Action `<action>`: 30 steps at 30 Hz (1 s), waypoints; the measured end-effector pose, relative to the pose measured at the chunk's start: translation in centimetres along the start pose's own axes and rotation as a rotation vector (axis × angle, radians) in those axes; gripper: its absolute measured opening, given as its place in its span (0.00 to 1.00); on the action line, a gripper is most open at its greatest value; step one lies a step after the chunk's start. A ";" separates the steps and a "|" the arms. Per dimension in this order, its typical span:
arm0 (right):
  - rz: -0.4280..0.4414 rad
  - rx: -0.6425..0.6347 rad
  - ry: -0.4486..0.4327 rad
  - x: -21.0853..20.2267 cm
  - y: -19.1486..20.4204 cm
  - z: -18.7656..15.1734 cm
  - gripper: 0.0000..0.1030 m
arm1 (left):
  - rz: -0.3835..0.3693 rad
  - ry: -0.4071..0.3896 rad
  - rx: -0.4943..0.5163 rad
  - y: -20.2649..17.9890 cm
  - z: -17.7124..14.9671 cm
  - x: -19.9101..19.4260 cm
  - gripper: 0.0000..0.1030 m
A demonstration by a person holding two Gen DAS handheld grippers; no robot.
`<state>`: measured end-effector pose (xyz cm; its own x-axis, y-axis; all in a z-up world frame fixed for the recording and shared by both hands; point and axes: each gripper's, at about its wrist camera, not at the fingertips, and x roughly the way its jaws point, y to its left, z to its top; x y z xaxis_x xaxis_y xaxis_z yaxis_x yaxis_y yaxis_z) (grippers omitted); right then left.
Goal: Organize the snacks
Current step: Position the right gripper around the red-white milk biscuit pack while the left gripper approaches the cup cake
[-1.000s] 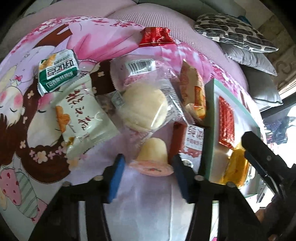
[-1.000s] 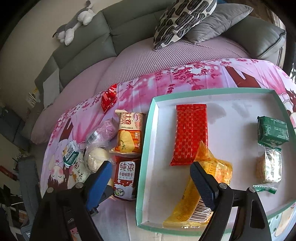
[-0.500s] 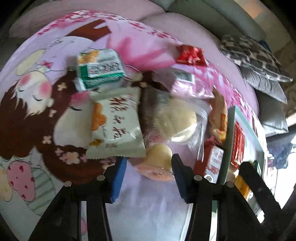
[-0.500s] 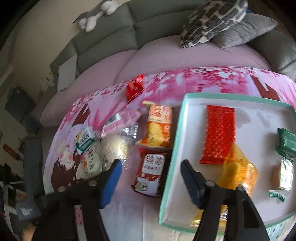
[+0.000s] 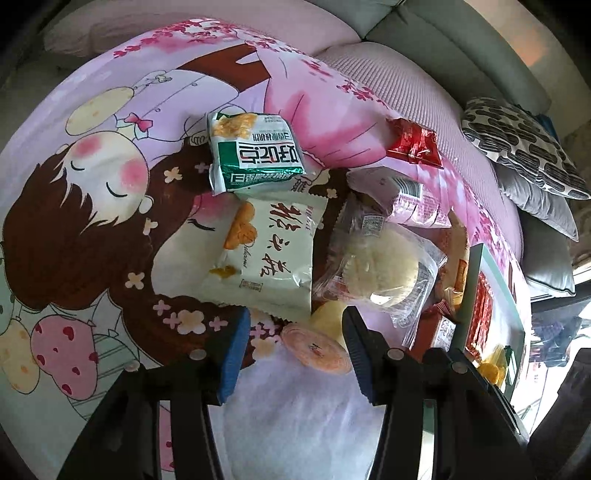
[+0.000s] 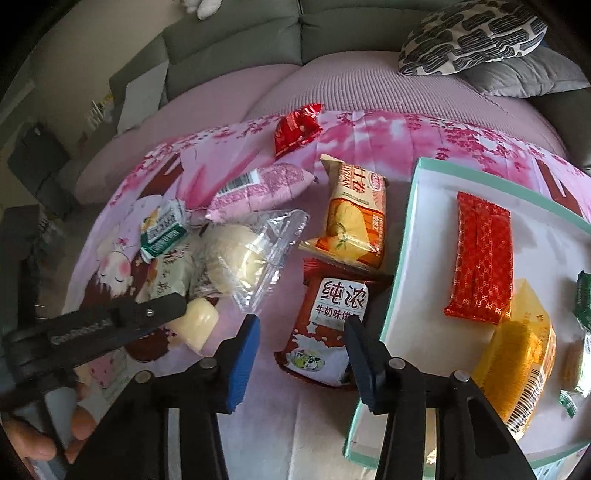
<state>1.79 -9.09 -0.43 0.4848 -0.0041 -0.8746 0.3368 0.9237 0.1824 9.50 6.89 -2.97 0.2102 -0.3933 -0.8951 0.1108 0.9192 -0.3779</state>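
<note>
Loose snacks lie on a pink cartoon blanket (image 5: 92, 229). My left gripper (image 5: 295, 343) is open, its jaws either side of a small yellow jelly cup (image 5: 317, 343), which also shows in the right wrist view (image 6: 194, 325). A white pastry pack (image 5: 269, 254), a green-white pack (image 5: 255, 155) and a clear-bagged bun (image 5: 384, 273) lie just beyond it. My right gripper (image 6: 301, 354) is open over a red milk-biscuit pack (image 6: 328, 328). The teal-rimmed white tray (image 6: 402, 258) to its right holds a red wafer pack (image 6: 480, 258), a yellow pack (image 6: 517, 362) and green packs.
An orange pack (image 6: 354, 218), a pink pack (image 6: 258, 184) and a small red foil pack (image 6: 295, 127) lie further back. Behind is a grey sofa (image 6: 236, 44) with patterned and grey cushions (image 6: 476, 33). The left gripper's body (image 6: 92, 332) crosses the right view's lower left.
Both grippers swung left. The left gripper closed in around the jelly cup and its jaws narrowed. The right gripper left the tray and now sits over the red milk-biscuit pack.
</note>
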 end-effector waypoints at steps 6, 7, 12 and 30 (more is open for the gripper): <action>-0.026 -0.001 -0.007 0.3 -0.3 0.2 0.49 | -0.009 0.024 0.004 -0.5 0.0 0.7 0.56; -0.027 -0.002 -0.007 0.3 -0.2 0.2 0.49 | -0.009 0.024 0.007 -0.5 -0.1 0.7 0.56; -0.011 0.025 -0.009 0.3 -0.8 0.3 0.49 | -0.013 0.037 0.005 -0.7 -0.1 1.0 0.56; 0.015 0.012 -0.008 0.4 -0.3 0.0 0.49 | -0.022 0.057 0.002 -0.8 0.0 1.2 0.57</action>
<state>1.92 -9.34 -0.81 0.4959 0.0065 -0.8684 0.3392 0.9191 0.2006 9.65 5.69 -3.79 0.1524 -0.4114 -0.8986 0.1170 0.9104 -0.3969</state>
